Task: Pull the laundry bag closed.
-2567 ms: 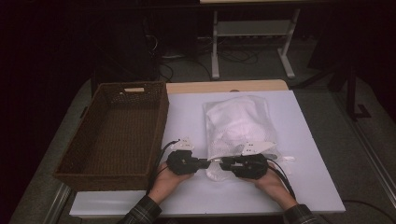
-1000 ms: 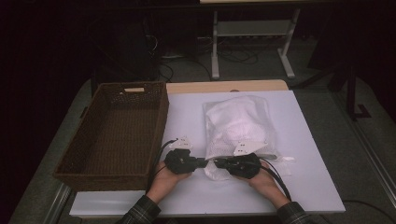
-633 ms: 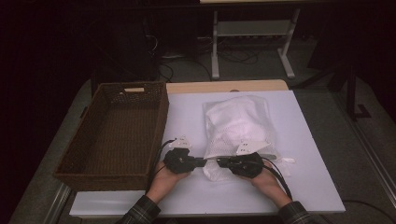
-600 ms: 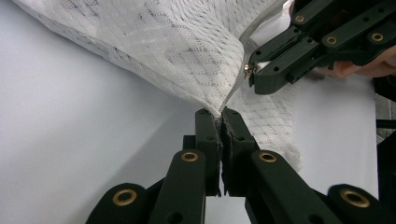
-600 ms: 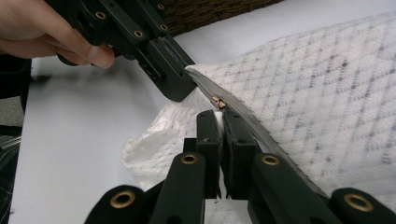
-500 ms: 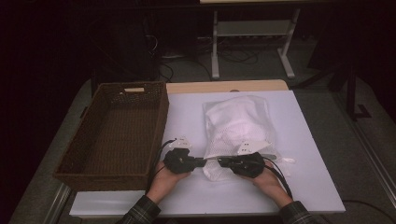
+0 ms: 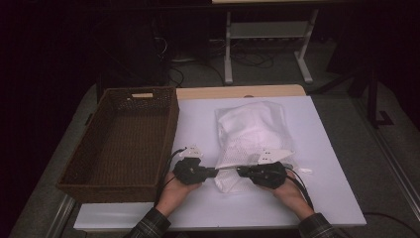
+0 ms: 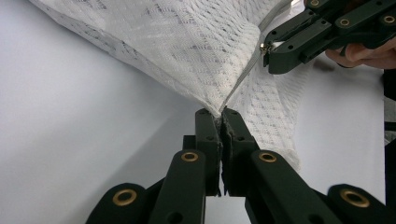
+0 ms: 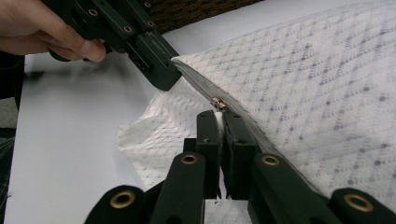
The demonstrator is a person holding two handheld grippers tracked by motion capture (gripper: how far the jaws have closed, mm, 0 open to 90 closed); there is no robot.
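Your left claw [image 8: 221,112] is clenched on the corner of the white mesh pouch [image 7: 252,136], at the end of its zip line; the fabric gathers to a point right between the closed jaws. Your right claw [image 9: 220,114] is clenched too, and it appears to grip the small brass zipper pull [image 9: 217,103], which sits at the jaw tips, though the pull is too small for you to be sure of the bite.

From the left claw outward, the zip seam [image 8: 243,77] runs as a taut grey line straight toward the right claw [image 8: 280,58], which meets the pouch's near edge from the opposite side. In the high view the left claw [image 7: 213,172] and the right claw [image 7: 241,172] face each other tip to tip along that near edge, close together, with the seam stretched between them.

The pouch lies with its long axis running away from you, and its zipped edge, crosswise to that axis, is nearest your hands. The bulk of the pouch sits beyond the seam, resting on the white counter [image 7: 327,148]. The brown wicker basket [image 7: 168,124] stands beside the pouch on the left claw's side, just apart from it.

The coming move likely turns on this: the seam lies along the line joining the two claws, so the slider must probably travel along that line while the left claw anchors the corner.
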